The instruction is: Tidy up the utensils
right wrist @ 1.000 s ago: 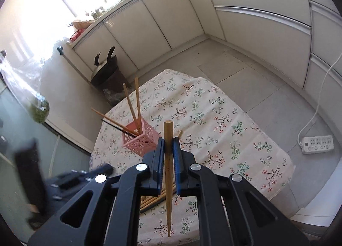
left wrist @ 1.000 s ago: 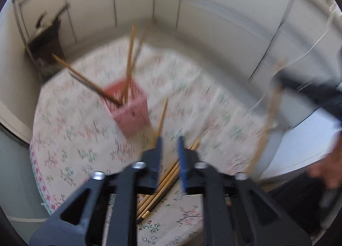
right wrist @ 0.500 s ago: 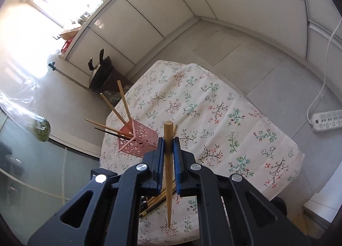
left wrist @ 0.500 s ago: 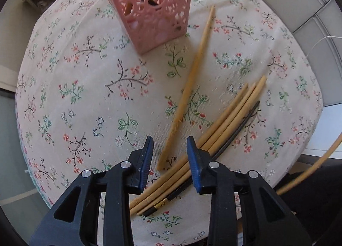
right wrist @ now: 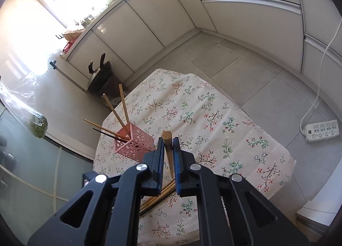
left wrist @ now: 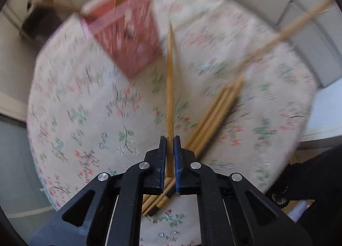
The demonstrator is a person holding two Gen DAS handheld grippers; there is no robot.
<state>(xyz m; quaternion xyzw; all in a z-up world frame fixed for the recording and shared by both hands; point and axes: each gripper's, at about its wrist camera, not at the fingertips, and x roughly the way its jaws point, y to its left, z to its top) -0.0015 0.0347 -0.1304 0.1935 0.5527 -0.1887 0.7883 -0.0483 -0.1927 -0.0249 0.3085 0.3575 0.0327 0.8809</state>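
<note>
Matt wooden chopsticks (left wrist: 170, 87), perforated pink plastic holder (right wrist: 133, 146), floral cloth tablecloth (right wrist: 213, 117), glossy floor tiles (right wrist: 245, 68).

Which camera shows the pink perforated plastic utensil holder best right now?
The right wrist view: the pink perforated plastic utensil holder is sharp there, four chopsticks leaning out. In the left wrist view the holder is motion-blurred, its holes smeared.
</note>
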